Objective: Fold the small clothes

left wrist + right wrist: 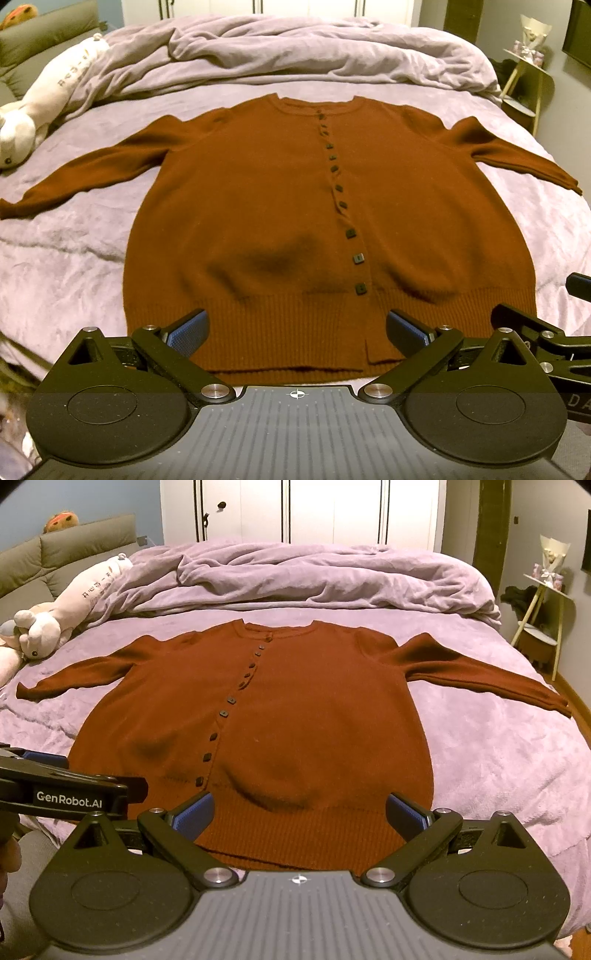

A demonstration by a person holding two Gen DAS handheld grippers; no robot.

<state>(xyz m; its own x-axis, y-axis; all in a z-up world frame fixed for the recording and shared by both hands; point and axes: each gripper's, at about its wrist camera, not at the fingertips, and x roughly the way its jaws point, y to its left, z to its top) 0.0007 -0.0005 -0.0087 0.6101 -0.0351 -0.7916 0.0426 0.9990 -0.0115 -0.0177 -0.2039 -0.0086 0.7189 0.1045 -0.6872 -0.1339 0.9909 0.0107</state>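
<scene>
Lying flat and face up on a lilac bed cover (pixel 92 258), a rust-brown buttoned cardigan (pixel 277 206) has both sleeves stretched sideways and its ribbed hem nearest the cameras. Only the right wrist view shows white wardrobe doors (pixel 332 513) beyond the rumpled duvet (pixel 295 579), and the left tool's side printed "GenRobot.AI". Only the left wrist view shows the small slit in the hem. A plush toy (pixel 33 110) lies at the left edge. The left gripper (pixel 295 330) and right gripper (pixel 300 812) both hang above the hem, fingers spread wide, holding nothing.
</scene>
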